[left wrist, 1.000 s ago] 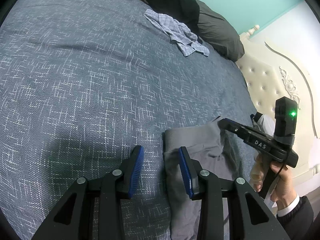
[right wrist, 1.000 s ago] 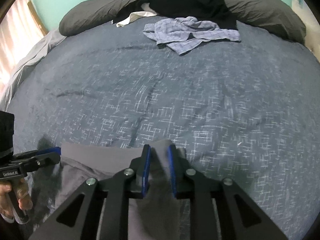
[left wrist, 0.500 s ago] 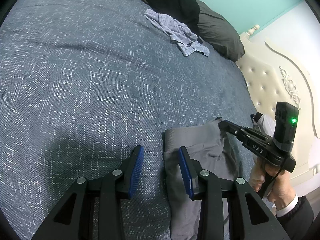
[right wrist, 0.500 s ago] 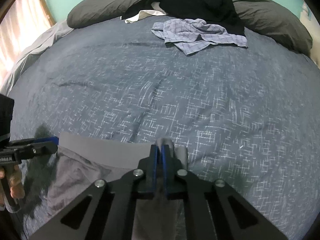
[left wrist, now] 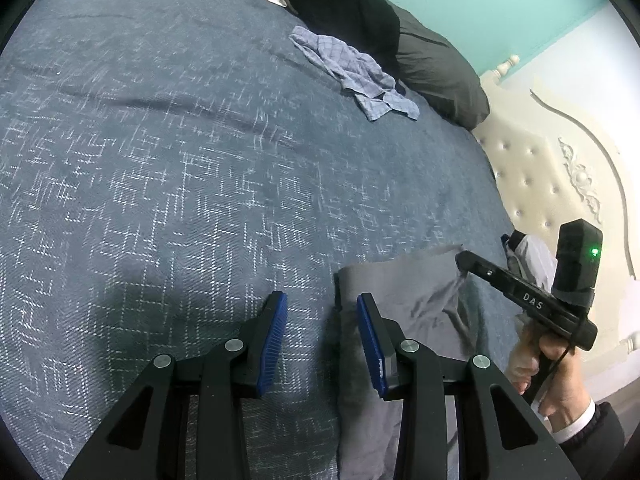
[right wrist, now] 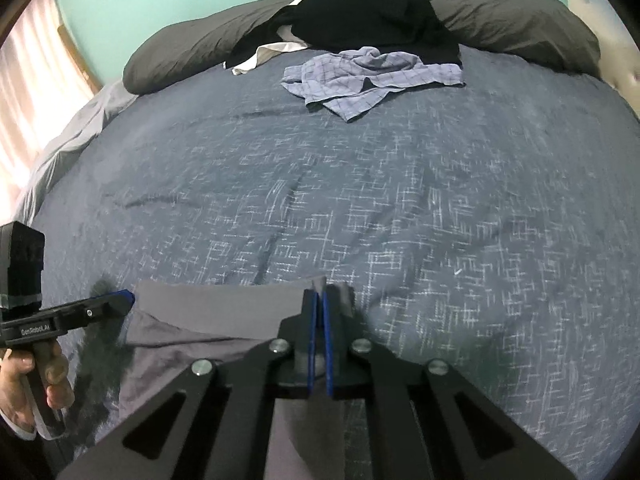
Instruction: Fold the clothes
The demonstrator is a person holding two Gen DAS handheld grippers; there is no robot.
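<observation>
And the right gripper [right wrist: 318,304] has snapped together on the far corner of the grey garment [right wrist: 208,308], low in the centre of its own view, where a second ago its pads stood apart around that same edge. So one corner is caught! The left gripper [left wrist: 320,316] hasn't budged: its blue pads hang apart at the bottom centre of its view, the garment's other corner [left wrist: 400,280] just inside the right pad, not pinched. It likely grips next, then both lift to fold.
</observation>
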